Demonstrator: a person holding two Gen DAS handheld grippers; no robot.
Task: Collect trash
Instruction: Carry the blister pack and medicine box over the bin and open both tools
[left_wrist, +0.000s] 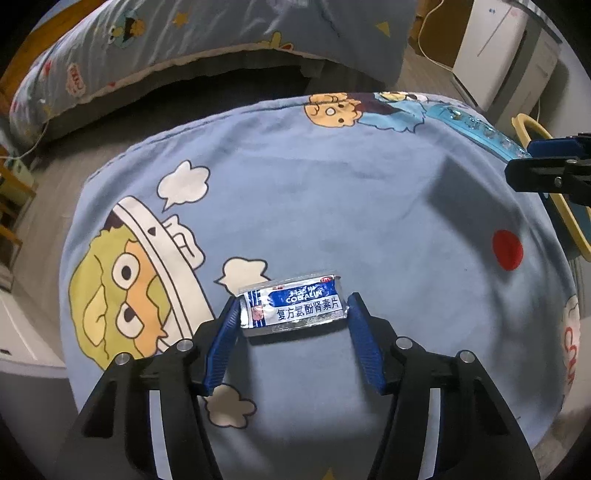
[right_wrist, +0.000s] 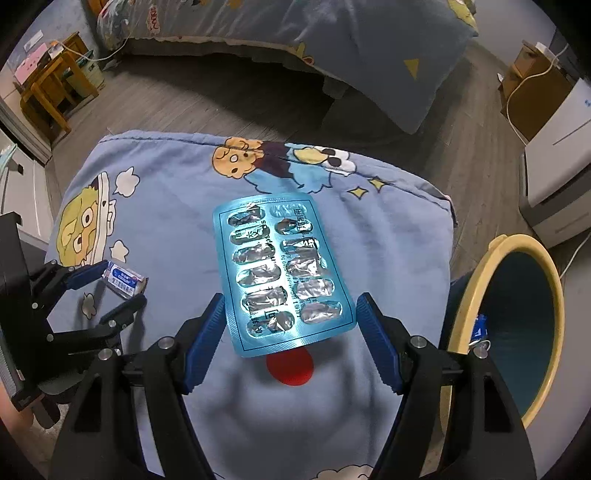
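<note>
Left tool (left_wrist: 293, 309) astride crosswise sachet (left_wrist: 293, 308)

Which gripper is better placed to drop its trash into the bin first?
Right. The right gripper straddles the blister pack, with the bin right beside it. The left gripper brackets the sachet, farther away.

We look down from close above a blue cartoon blanket (left_wrist: 332, 206). Our left camera faces the bed (left_wrist: 221, 33) across the floor. Our right camera faces the same way. Both views share the blanket (right_wrist: 166, 206) and bed (right_wrist: 332, 40).
</note>
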